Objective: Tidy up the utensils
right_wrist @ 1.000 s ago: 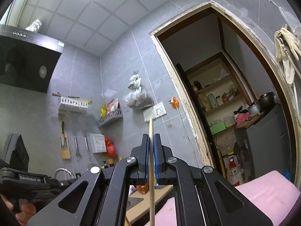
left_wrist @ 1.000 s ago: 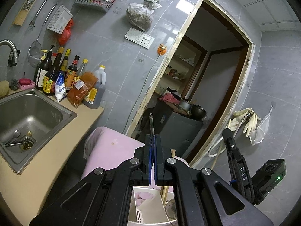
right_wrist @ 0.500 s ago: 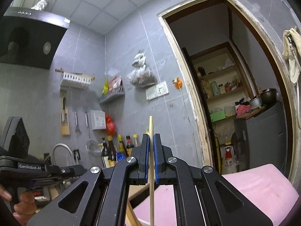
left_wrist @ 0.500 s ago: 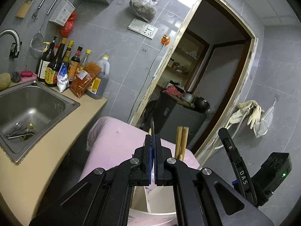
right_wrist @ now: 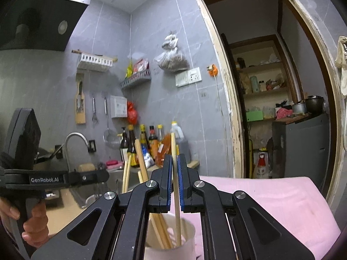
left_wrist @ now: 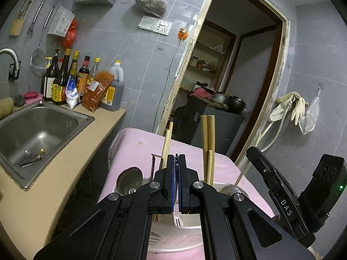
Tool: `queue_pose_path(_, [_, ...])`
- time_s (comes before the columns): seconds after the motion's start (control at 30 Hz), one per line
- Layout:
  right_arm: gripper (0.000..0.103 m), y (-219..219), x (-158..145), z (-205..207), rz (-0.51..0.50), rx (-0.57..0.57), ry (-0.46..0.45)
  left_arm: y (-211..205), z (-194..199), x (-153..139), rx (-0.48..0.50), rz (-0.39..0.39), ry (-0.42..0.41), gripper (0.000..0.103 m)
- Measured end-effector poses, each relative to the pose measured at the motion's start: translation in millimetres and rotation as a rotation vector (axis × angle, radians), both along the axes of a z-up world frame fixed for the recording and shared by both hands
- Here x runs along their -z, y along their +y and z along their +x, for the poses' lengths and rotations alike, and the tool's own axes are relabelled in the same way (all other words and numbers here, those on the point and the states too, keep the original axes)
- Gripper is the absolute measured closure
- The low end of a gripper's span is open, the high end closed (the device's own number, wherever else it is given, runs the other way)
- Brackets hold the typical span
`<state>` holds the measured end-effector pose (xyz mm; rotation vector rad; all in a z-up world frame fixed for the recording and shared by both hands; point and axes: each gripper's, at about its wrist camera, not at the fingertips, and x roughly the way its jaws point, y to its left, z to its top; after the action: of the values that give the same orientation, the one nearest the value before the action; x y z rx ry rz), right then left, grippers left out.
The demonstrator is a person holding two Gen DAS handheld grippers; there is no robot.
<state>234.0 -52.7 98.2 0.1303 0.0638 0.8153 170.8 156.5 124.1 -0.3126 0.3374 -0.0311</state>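
A white utensil holder point(left_wrist: 184, 227) stands on a pink-covered table point(left_wrist: 138, 149). Several wooden chopsticks point(left_wrist: 208, 143) and a metal spoon point(left_wrist: 130, 179) stand in it. My left gripper point(left_wrist: 176, 166) hangs just over the holder, shut. The thin metal utensil it held earlier does not show above the pads now. My right gripper point(right_wrist: 175, 169) is shut on one chopstick point(right_wrist: 173, 149), held upright with its lower end inside the holder point(right_wrist: 190, 229). Each wrist view shows the other gripper at its edge: the left gripper point(right_wrist: 104, 175), the right gripper point(left_wrist: 253, 153).
A steel sink point(left_wrist: 39, 127) with utensils at its drain is set in the beige counter on the left. Sauce bottles point(left_wrist: 65, 80) line the wall behind it. An open doorway point(left_wrist: 227, 75) lies beyond the table, with a dark cabinet point(right_wrist: 301, 143) inside. A person's hand point(right_wrist: 32, 227) grips the left tool.
Both grippers have sunk toward the holder, which now fills the lower view with its chopsticks and spoons. The right chopstick's lower end has entered it. The metal strip above the left pads has dropped from sight.
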Motion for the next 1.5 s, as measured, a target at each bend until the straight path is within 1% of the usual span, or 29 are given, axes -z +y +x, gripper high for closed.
queue_pose_path(0.1, [0.099,-3,0,-4,-0.006,0.0,0.005,-4,-3,-3,0.0,0.02,-0.01,0.101])
queue_pose_path(0.2, [0.097,-4,-3,-6,-0.014,0.003,0.008,-6,-5,-7,0.002,0.032,-0.021,0.095])
queue_pose_path(0.23, [0.096,-4,-4,-7,-0.015,0.004,0.008,-7,-7,-8,0.002,0.034,-0.027,0.091])
queue_pose_path(0.27, [0.095,-4,-4,-7,-0.015,0.004,0.009,-7,-8,-9,0.002,0.036,-0.033,0.083])
queue_pose_path(0.33, [0.092,-7,-5,-10,-0.014,0.006,0.01,-7,-12,-12,0.003,0.035,-0.052,0.075])
queue_pose_path(0.4, [0.083,-10,-6,-13,-0.011,0.011,0.007,-8,-17,-16,0.0,0.041,-0.068,0.074])
queue_pose_path(0.43, [0.082,-12,-7,-15,-0.007,0.011,0.005,-9,-19,-18,-0.003,0.047,-0.07,0.074])
queue_pose_path(0.5, [0.081,-15,-9,-19,-0.004,0.016,0.003,-12,-24,-21,-0.011,0.069,-0.075,0.072])
queue_pose_path(0.6, [0.08,-23,-13,-28,0.005,0.034,0.006,-16,-33,-23,-0.033,0.1,-0.084,0.061])
queue_pose_path(0.67, [0.076,-28,-15,-35,0.003,0.05,0.008,-19,-42,-22,-0.055,0.12,-0.095,0.051])
queue_pose_path(0.7, [0.074,-31,-16,-38,0.003,0.054,0.012,-21,-47,-21,-0.068,0.133,-0.1,0.049])
queue_pose_path(0.77, [0.06,-39,-16,-46,0.002,0.065,0.022,-25,-57,-19,-0.086,0.157,-0.108,0.041])
queue_pose_path(0.8, [0.058,-44,-16,-52,-0.002,0.075,0.026,-27,-62,-17,-0.095,0.17,-0.106,0.038])
queue_pose_path(0.87, [0.051,-52,-15,-62,-0.016,0.083,0.042,-30,-71,-12,-0.107,0.191,-0.086,0.022])
queue_pose_path(0.93, [0.048,-58,-14,-72,-0.036,0.092,0.054,-35,-80,-5,-0.096,0.2,-0.064,0.019])
queue_pose_path(1.03, [0.029,-71,-10,-88,-0.061,0.105,0.073,-43,-92,6,-0.081,0.211,-0.038,0.013])
queue_pose_path(1.2, [0.021,-88,-2,-111,-0.104,0.141,0.115,-59,-110,23,-0.065,0.238,-0.012,0.011])
queue_pose_path(1.3, [0.014,-97,5,-124,-0.121,0.166,0.132,-67,-121,31,-0.065,0.253,-0.015,0.011])
queue_pose_path(1.37, [0.004,-101,8,-132,-0.126,0.189,0.128,-72,-128,36,-0.073,0.263,-0.021,0.011])
queue_pose_path(1.4, [0.001,-104,10,-137,-0.128,0.202,0.124,-75,-131,39,-0.077,0.27,-0.025,0.011])
queue_pose_path(1.5, [0.0,-108,15,-149,-0.137,0.233,0.11,-80,-140,47,-0.083,0.278,-0.029,0.011])
